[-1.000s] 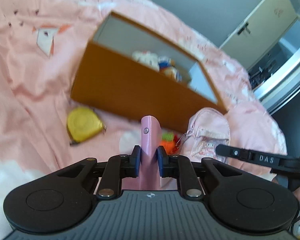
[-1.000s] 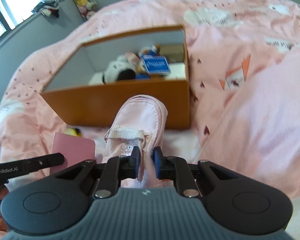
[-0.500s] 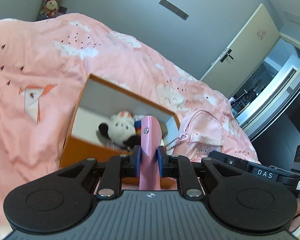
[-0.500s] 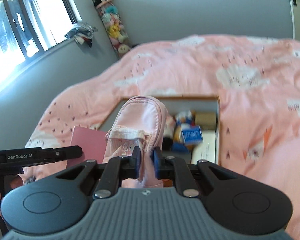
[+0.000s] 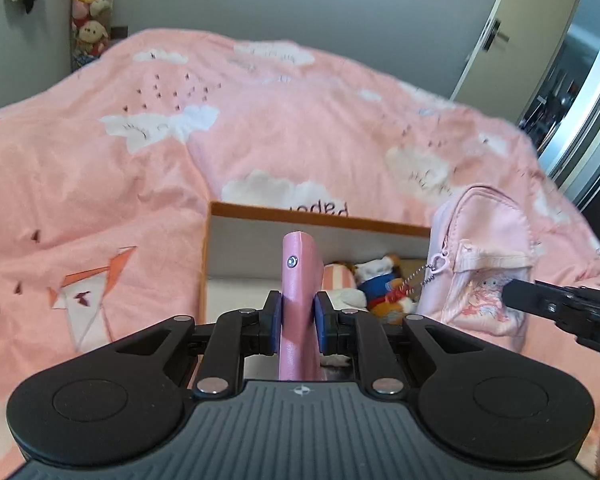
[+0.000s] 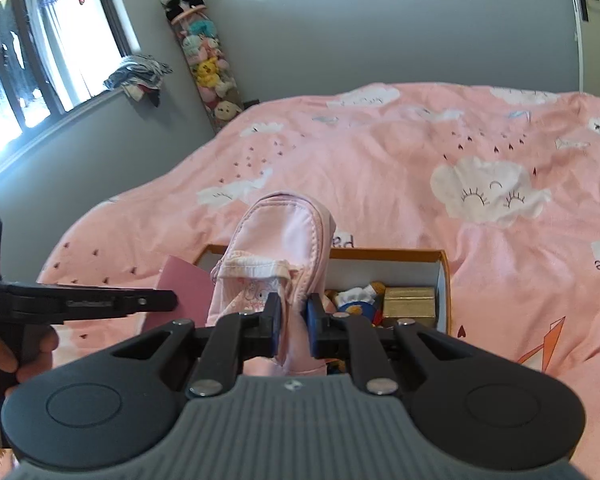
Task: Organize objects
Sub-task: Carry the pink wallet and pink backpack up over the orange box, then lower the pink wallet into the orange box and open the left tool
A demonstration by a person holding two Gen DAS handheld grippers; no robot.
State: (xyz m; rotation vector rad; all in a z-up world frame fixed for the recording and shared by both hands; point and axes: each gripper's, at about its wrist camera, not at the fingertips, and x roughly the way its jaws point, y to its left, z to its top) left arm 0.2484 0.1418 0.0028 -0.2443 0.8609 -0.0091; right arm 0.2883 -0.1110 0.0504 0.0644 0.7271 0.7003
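Bedroom, grey walls; bed (image 5: 300, 92) under a pink cloud-print cover fills both views. An orange box (image 5: 320, 218), open top, sits on the cover at lower centre of each frame.

Left gripper (image 5: 296, 316): clenched on a pink notebook (image 5: 300, 280), held on edge, long axis running up the frame and away from the camera. Right gripper (image 6: 290, 322): clenched on the lower edge of a small pink backpack (image 6: 280, 240), which stands up from the jaws.

Key relation: the box lies directly ahead of and below both loads. In the left view the notebook's top edge overlaps the box's white inner wall; the backpack hangs at right of frame, over the box's right end. In the right view the notebook shows at left centre, beside the backpack. Both loads look about equally near the box; I cannot tell which is closer.

Inside the box: a plush toy (image 5: 380, 280) and a gold box (image 6: 410, 300).

Hidden: the box's near wall and most of its floor, behind the grippers and loads. Free space inside is hard to judge. Whether either load is already above the opening, or short of it, is unclear.
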